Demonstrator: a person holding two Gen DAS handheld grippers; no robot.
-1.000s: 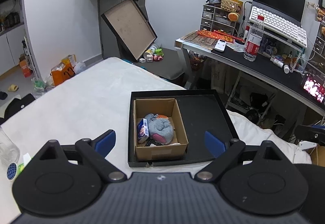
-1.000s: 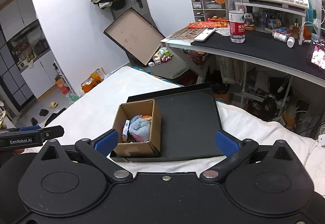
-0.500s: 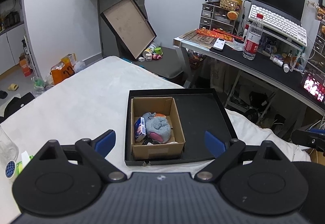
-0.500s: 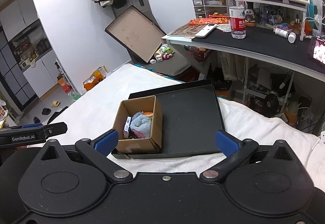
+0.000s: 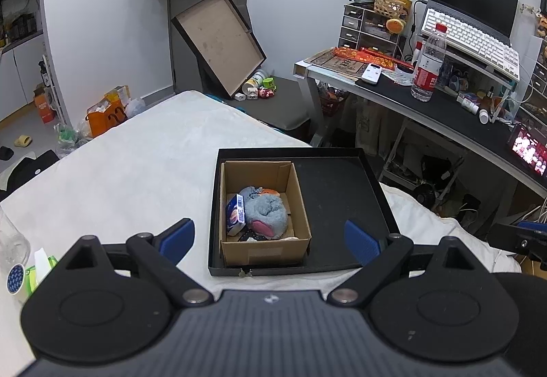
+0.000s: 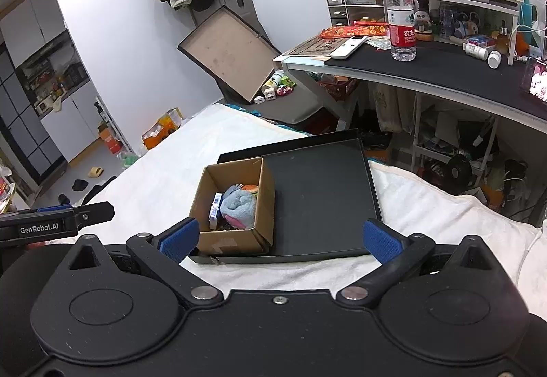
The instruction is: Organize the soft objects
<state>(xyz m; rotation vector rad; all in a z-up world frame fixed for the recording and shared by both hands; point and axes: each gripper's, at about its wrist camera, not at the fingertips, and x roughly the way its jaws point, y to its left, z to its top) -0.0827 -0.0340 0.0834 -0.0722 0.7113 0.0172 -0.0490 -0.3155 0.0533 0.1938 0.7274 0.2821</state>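
A brown cardboard box [image 5: 265,248] [image 6: 236,242] stands in the left part of a flat black tray [image 5: 338,192] [image 6: 321,199] on the white bed. In the box lie a grey plush toy [image 5: 268,214] [image 6: 239,206], a blue and white packet [image 5: 236,214] [image 6: 215,207] and something orange [image 5: 270,193]. My left gripper [image 5: 270,240] is open and empty, held back above the tray's near edge. My right gripper [image 6: 278,238] is open and empty, also short of the tray.
A desk [image 6: 444,69] with a water bottle [image 6: 400,17], keyboard and small items stands at the right. An open brown lid [image 5: 218,41] leans against the door. A clear bottle [image 5: 12,257] stands at the bed's left edge. Bags lie on the floor [image 5: 106,113].
Both grippers have drawn back and risen a little, so the box and tray sit slightly farther away. Jaws stay open. Nothing in the box has moved.
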